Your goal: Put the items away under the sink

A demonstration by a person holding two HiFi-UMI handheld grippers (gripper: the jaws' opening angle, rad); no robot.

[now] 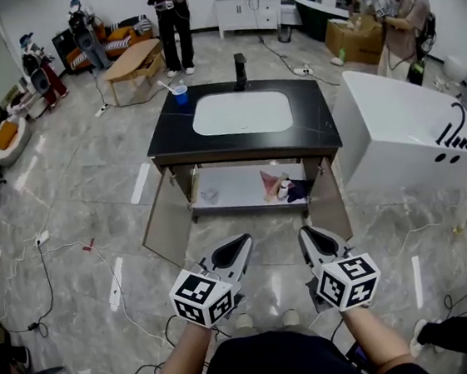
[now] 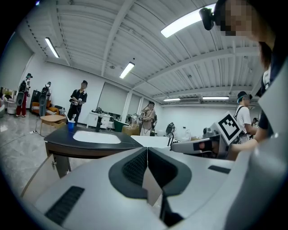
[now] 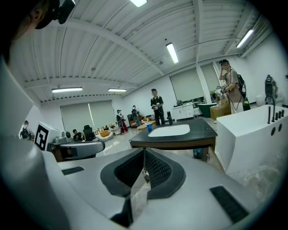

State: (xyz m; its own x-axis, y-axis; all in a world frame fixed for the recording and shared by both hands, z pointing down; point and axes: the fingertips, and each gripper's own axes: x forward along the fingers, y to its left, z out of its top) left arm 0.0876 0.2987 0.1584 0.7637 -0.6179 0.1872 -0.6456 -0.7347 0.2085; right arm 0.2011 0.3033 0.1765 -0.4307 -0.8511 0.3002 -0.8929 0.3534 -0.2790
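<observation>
The sink cabinet (image 1: 244, 143) has a black top, a white basin and both doors swung open. On its lower shelf lie a pinkish item (image 1: 270, 184), a dark item (image 1: 297, 190) and a pale clear item (image 1: 209, 195). A blue cup (image 1: 179, 95) stands on the top's far left corner, near the black faucet (image 1: 240, 70). My left gripper (image 1: 241, 240) and right gripper (image 1: 307, 230) hover side by side in front of the cabinet, well short of it. Both are shut with nothing between the jaws (image 2: 146, 150) (image 3: 144, 152). The cabinet (image 2: 90, 143) (image 3: 175, 137) lies ahead in both gripper views.
A large white tub (image 1: 412, 132) stands right of the cabinet, close to the right door (image 1: 329, 200). The left door (image 1: 168, 219) juts out over the floor. Cables (image 1: 73, 246) trail at the left. People stand at the back (image 1: 171, 21) and at the back right (image 1: 403, 20).
</observation>
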